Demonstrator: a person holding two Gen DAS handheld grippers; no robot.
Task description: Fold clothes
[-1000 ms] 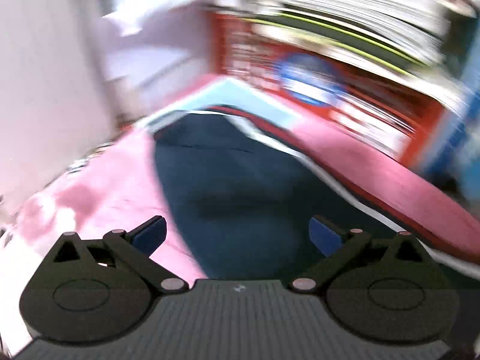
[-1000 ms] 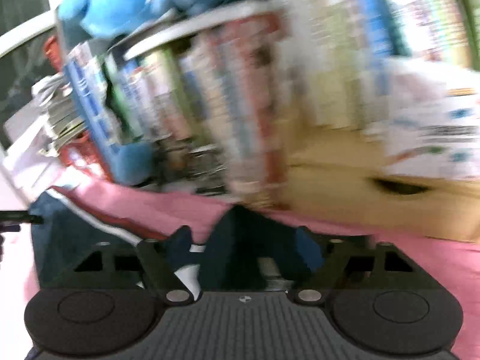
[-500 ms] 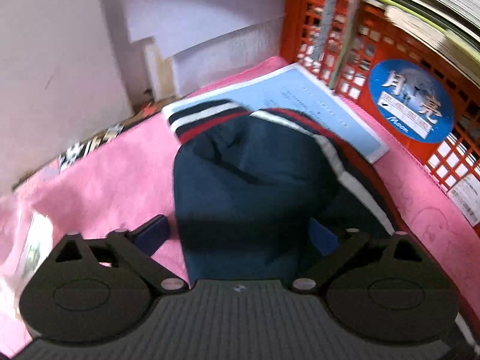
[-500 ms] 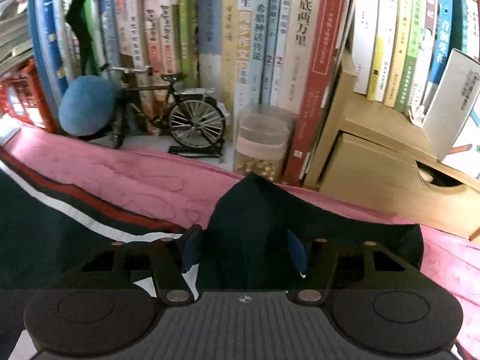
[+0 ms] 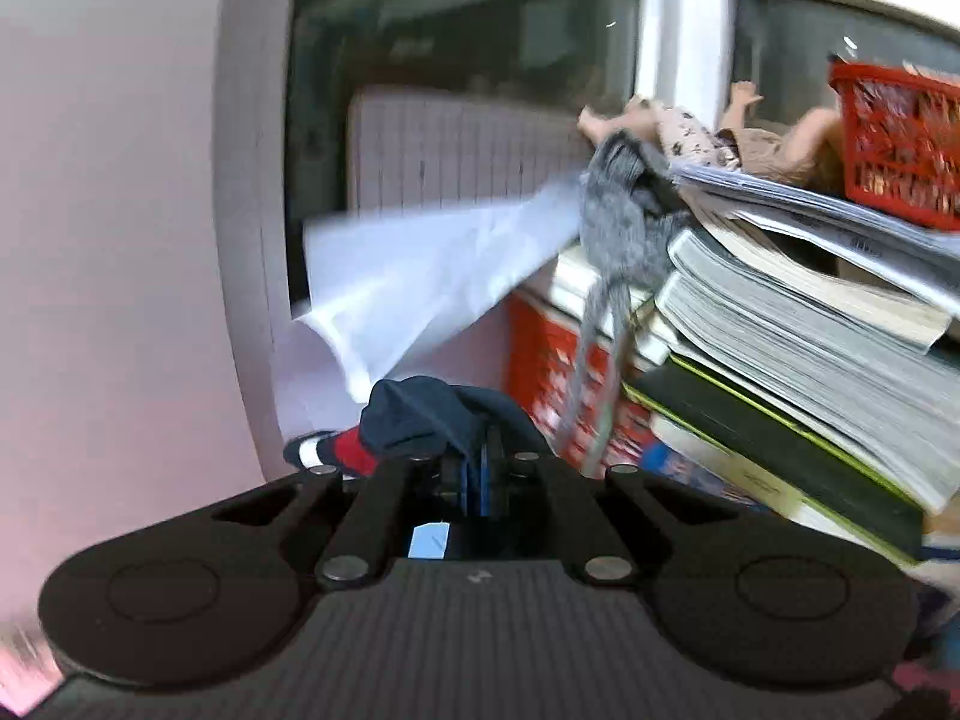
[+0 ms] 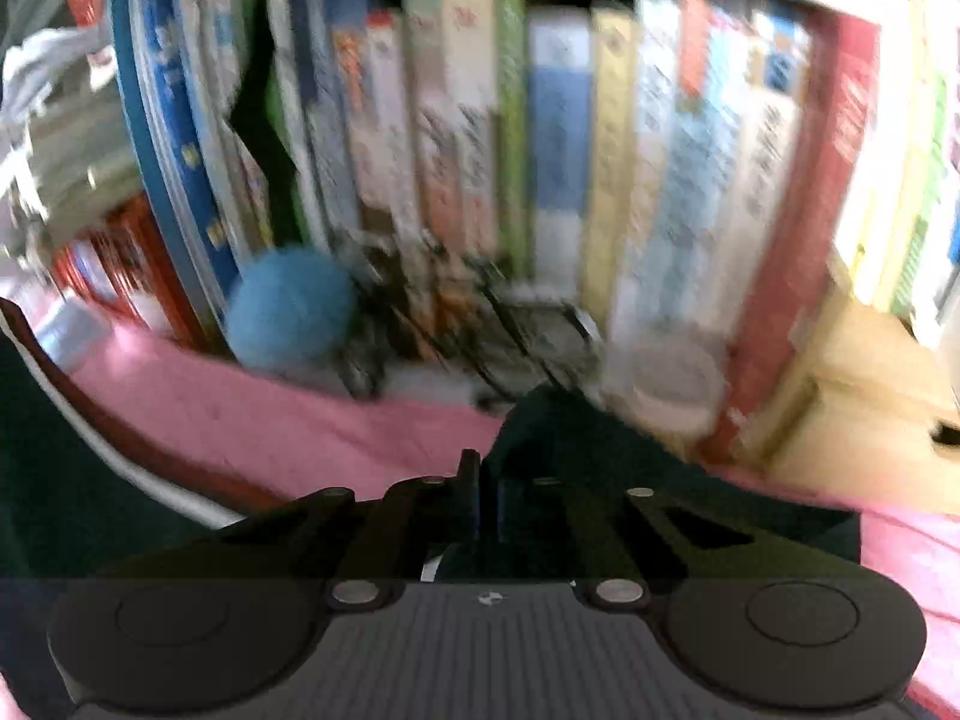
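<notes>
Closest in, left claw point(image 5: 477, 468) clamped tight on a bunched corner of the navy garment point(image 5: 420, 414), red and white trim point(image 5: 336, 453) poking out to the left of the pinch. Same deal on the other side: right claw point(image 6: 486, 498) clenched on a dark fold of the garment point(image 6: 576, 438), cloth humped up right over the fingertips. So both ends pinched, nothing loose in either one. From the right wrist view, rest of the garment trailing off to the left across the pink cover point(image 6: 270, 414), striped edge point(image 6: 108, 450) running along it, so long axis looks like roughly left-right between the two claws, each holding its own end, neither really nearer than the other. Left one tipped up enough that no surface shows under it; probably carrying its corner over toward the right to make the fold, just a guess though. Further back on the left view: loose white paper point(image 5: 432, 276), grey knit thing point(image 5: 624, 210) draped over a stack of books point(image 5: 810, 324), red basket point(image 5: 894, 144) on top. Behind the right claw: blue fuzzy ball point(image 6: 288, 306), blurry row of upright books point(image 6: 540, 138). Worth watching that hanging knit thing when swinging the left corner across.
</notes>
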